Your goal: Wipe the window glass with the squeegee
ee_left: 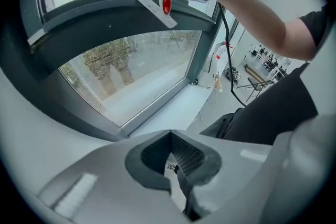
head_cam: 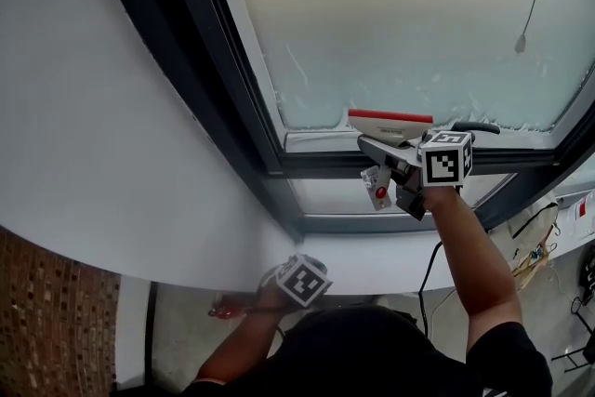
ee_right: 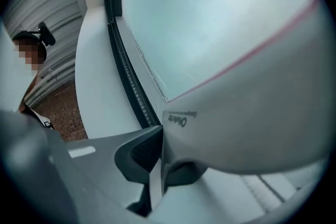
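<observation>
Middle of the head view: we are holding the squeegee [head_cam: 390,118] in the right gripper [ee_right: 156,165], jaws clenched on its pale handle. Its red blade is sitting at the lower edge of the frosted window glass [head_cam: 400,14]. At the bottom of the frame we are keeping the left gripper [ee_left: 176,168] below the white ledge [head_cam: 186,246], and its jaws seem pressed together on nothing.

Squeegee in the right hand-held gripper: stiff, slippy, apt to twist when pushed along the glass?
The white squeegee with a red blade edge looks like rigid plastic, so probably stiff and light. The filmy window glass should let it slide easily. The right hand-held gripper clamps only its handle, so the wide head may twist under uneven pressure.
</observation>
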Motion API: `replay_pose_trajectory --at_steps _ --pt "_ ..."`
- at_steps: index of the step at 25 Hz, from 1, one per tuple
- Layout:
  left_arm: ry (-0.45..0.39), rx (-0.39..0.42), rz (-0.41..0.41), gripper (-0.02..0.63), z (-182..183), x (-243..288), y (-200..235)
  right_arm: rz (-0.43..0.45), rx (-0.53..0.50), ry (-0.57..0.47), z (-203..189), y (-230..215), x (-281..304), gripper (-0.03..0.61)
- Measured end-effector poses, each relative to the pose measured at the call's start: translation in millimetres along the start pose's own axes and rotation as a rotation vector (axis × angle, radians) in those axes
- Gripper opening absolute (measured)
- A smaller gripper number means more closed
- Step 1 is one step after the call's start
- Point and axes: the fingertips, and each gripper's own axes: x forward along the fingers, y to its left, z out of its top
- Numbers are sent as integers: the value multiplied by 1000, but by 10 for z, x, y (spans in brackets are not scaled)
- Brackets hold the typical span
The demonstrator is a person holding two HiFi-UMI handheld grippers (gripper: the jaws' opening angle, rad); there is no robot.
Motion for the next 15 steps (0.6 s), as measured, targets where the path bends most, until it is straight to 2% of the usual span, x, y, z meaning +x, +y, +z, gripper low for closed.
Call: replay_pose_trajectory --at_steps 3,7,10,15 --pt "23 -22 13 1 -57 9 17 0 37 54 -315 -92 -12 25" --pt "-21 -9 14 1 81 -5 25 2 83 97 -614 -175 -23 25" --pt "-16 -17 13 1 96 -6 5 -2 106 133 -811 -222 -37 25" --pt "16 -49 25 1 43 40 -29 2 88 149 -784 -185 -121 25"
